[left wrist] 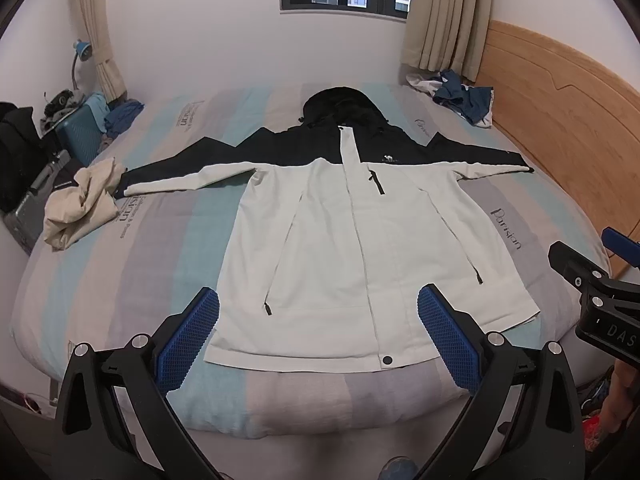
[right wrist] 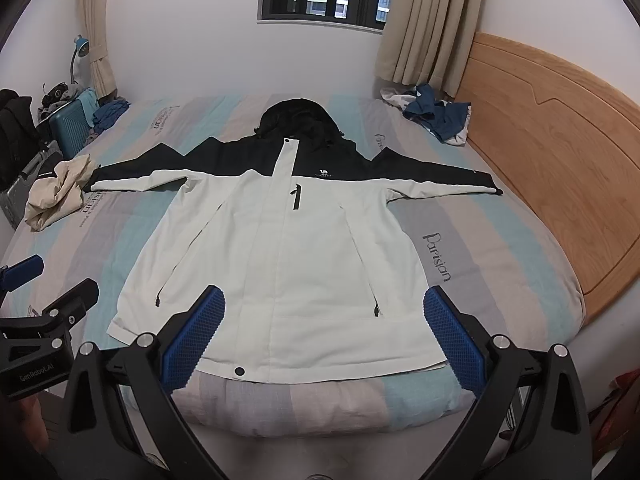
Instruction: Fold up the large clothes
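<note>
Striped in pale blue, grey and beige, the bed carries everything, with a wooden headboard along its right side. Spread flat across its middle, front up and closed, lies the jacket: off-white body, black shoulders and hood toward the far wall, both sleeves stretched straight out to the sides. It looks like a padded or shell outdoor coat, so probably bulky and fairly light, soft enough to fold yet springy, with a smooth face that may slide on the sheet. A sensible first hold would be a sleeve cuff or a lower hem corner, where the cloth is thin enough to pinch.

A crumpled beige garment touches the cuff of the sleeve on the left of the view, and a blue-and-white heap sits well apart near the headboard.

Left gripper and right gripper both hover over the hem at the near edge of the bed, fingers spread wide, holding nothing.
</note>
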The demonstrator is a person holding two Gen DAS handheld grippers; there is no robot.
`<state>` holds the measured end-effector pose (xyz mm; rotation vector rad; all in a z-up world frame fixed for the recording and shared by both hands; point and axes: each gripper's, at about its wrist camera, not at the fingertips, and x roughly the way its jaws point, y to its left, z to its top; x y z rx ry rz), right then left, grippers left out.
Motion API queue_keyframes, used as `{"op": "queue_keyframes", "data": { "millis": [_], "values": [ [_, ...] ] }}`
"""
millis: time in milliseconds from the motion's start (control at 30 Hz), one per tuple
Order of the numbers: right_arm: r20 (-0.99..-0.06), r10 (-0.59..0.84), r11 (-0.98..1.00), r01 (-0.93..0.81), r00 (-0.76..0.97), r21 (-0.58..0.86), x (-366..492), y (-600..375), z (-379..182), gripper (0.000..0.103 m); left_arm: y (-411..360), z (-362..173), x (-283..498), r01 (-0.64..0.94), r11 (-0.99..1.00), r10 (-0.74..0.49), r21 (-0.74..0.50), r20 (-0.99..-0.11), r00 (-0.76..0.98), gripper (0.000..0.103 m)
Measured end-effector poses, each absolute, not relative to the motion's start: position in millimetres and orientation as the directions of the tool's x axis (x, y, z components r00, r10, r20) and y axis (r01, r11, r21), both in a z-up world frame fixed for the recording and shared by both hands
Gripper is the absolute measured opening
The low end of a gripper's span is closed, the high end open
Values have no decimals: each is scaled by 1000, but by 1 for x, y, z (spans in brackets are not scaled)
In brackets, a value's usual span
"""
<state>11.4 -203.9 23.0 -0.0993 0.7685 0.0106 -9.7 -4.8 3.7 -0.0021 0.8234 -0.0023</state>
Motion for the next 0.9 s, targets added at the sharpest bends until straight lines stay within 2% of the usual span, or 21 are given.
{"op": "queue_keyframes", "data": {
  "millis": [267, 400, 533, 900],
  "values": [
    [-697, -13, 997, -43, 717, -64, 29, -217, 22, 96, -10, -7, 15, 14, 1000, -11, -3, -742, 671, 97],
    [-659, 10, 998, -50, 752, -41, 49, -234, 19, 96, -17, -22, 42, 12, 1000, 9, 22, -753, 658, 97],
    [-675, 9, 999, -43, 738, -33, 83, -246, 8, 96, -22, -27, 71, 24, 999, 16, 42, -758, 652, 97],
    [-695, -37, 997, -20, 718, -74, 214, -236, -18, 96, -2, -56, 214, 46, 998, 5, 45, -767, 642, 97]
  ]
}}
